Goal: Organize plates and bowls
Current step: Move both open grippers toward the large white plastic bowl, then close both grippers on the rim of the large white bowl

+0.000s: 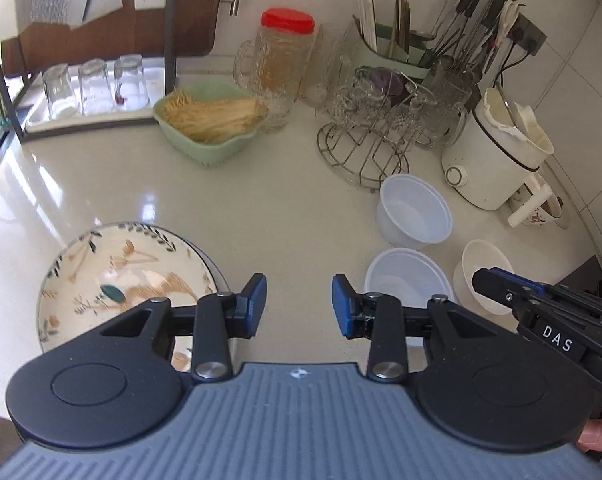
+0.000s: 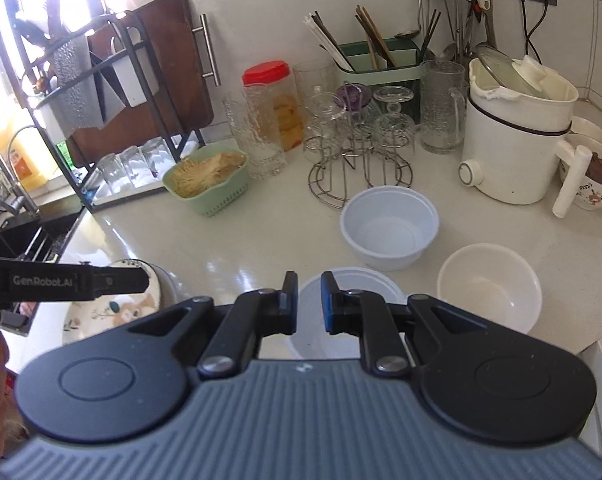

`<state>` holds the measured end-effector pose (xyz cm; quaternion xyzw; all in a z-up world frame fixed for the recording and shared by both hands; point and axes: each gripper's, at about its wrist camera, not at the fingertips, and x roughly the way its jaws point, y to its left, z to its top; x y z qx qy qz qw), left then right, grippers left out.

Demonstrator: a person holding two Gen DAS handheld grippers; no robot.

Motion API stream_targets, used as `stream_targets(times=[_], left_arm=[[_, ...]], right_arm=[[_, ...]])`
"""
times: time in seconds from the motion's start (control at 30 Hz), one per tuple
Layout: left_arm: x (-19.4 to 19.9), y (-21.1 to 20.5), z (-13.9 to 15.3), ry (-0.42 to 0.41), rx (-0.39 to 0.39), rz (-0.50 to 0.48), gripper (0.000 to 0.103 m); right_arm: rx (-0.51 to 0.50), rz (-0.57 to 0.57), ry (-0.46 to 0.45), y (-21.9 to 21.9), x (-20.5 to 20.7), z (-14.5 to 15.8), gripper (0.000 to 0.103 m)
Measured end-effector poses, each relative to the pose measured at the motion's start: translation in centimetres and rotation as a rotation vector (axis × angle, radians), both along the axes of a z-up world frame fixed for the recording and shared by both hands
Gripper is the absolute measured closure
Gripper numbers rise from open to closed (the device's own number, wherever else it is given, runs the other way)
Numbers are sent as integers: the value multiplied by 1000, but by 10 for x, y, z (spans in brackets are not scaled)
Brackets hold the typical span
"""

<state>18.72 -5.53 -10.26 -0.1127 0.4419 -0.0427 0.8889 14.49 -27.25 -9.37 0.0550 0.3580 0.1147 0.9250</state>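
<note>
Resting on the glossy cream surface [image 1: 261,208] of a tiled kitchen corner, left to right: one patterned plate [image 1: 121,280] beside the left gripper [image 1: 299,304], whose jaws are spread with nothing between them, then three bowls, namely two white plastic bowls [image 2: 389,226], [image 2: 341,280] and one cream bowl [image 2: 489,286]. The right gripper [image 2: 309,300] hangs over the nearer plastic bowl, jaws narrowly parted, gripping nothing. Behind sit one green basket [image 2: 207,182] and one wire glass rack [image 2: 359,176].
</note>
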Motion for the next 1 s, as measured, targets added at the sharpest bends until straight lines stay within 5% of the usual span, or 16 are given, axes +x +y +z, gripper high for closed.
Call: stream_targets(times=[0.4,0.73,1.0], left_arm=[[16,-29,-21,4,10,-48,61],[26,-45,-39,47,-12,-91,45],[35,-55,-58,76,-110,-131,45]], right_arm=[[-2,-41,-7,-30,2,-17,87],[15,-66,29,-49,-10,-32,87],[56,-72,50,-56,-6,-46,87]])
